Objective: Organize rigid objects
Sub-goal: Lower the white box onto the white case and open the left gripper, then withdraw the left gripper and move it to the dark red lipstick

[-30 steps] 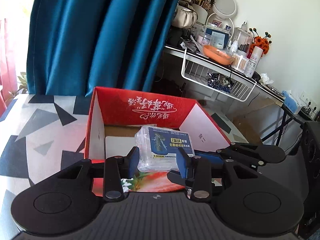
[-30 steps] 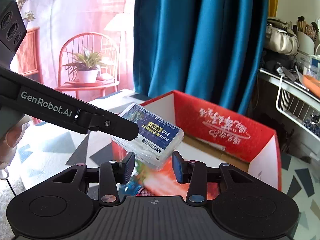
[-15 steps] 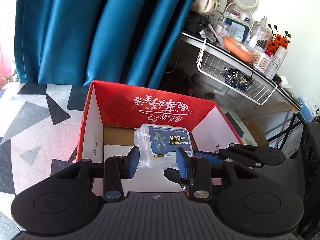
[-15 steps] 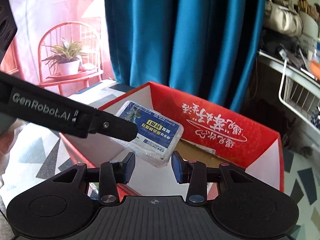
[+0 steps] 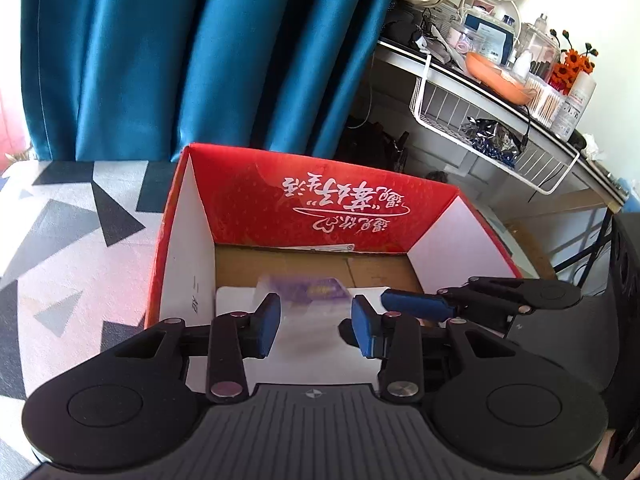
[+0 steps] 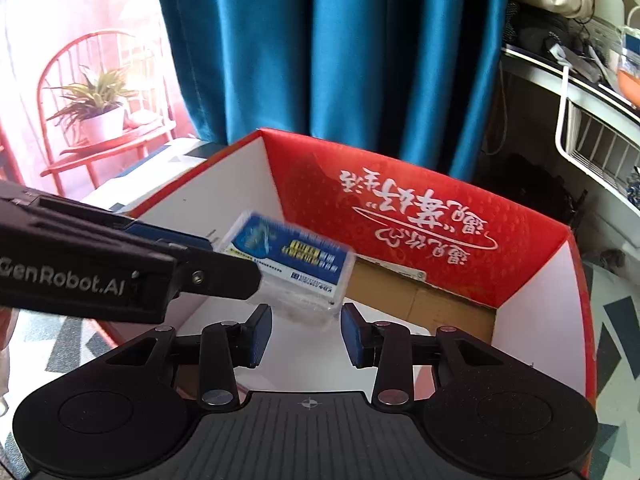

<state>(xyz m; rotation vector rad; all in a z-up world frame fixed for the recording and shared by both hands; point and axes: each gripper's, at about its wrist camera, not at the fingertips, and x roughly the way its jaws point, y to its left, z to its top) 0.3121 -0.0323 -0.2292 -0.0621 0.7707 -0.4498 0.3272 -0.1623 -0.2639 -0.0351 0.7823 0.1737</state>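
A clear plastic case with a blue label (image 6: pixel 290 266) is blurred in mid-air inside the red cardboard box (image 6: pixel 420 208), free of both grippers. In the left wrist view it shows as a blurred shape (image 5: pixel 310 294) low over the box's white floor sheet. My left gripper (image 5: pixel 316 330) is open over the near side of the box (image 5: pixel 304 200). My right gripper (image 6: pixel 306 332) is open and empty over the box, its fingers (image 5: pixel 416 304) reaching in from the right. The left gripper's black arm (image 6: pixel 120 268) crosses the right wrist view from the left.
The box stands on a table with a grey, black and white triangle cloth (image 5: pixel 60 248). Blue curtains (image 5: pixel 180 52) hang behind. A cluttered white desk with a wire basket (image 5: pixel 492 136) is at the right. A red chair with a potted plant (image 6: pixel 100 116) stands far left.
My left gripper held the case between its pads and moved it over the box. Its jaws have now opened and the case drops blurred into the box.
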